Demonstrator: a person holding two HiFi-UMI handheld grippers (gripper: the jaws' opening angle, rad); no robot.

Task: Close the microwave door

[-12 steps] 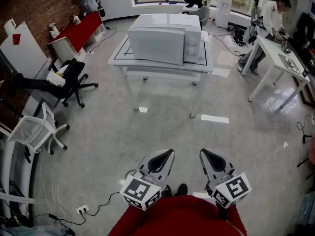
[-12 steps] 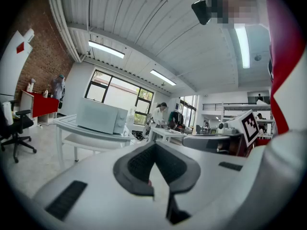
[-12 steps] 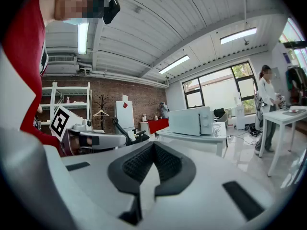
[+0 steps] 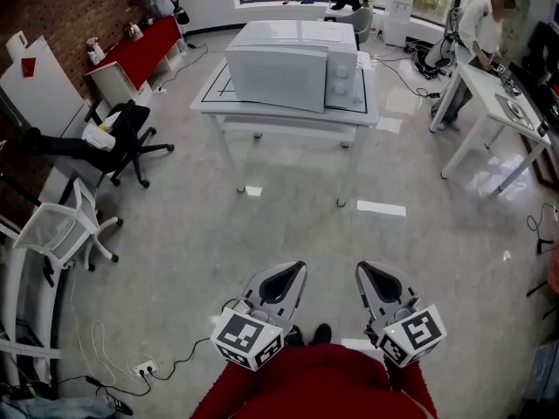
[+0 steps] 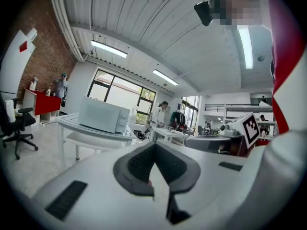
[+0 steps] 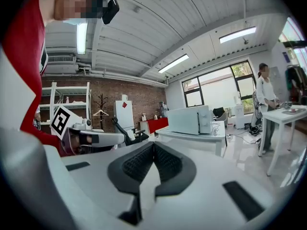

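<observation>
White microwave (image 4: pixel 293 68) sits on a white table (image 4: pixel 262 113) at the far side of the room, well apart from both grippers. Its door lies flush with the front, and the two-knob control panel (image 4: pixel 342 78) is to the door's right.

Left gripper (image 4: pixel 291 275): held low just in front of the person's red sleeves (image 4: pixel 314 387), pointing towards the table. Its own view shows the dark pads pressed together with nothing between them.

Right gripper (image 4: pixel 371 275): beside the left one, same heading. Jaws closed and empty.

Grey floor lies between grippers and table. A black office chair (image 4: pixel 122 142) stands left of the table. A person (image 4: pixel 476 24) stands at a white desk (image 4: pixel 489 94) on the right.
</observation>
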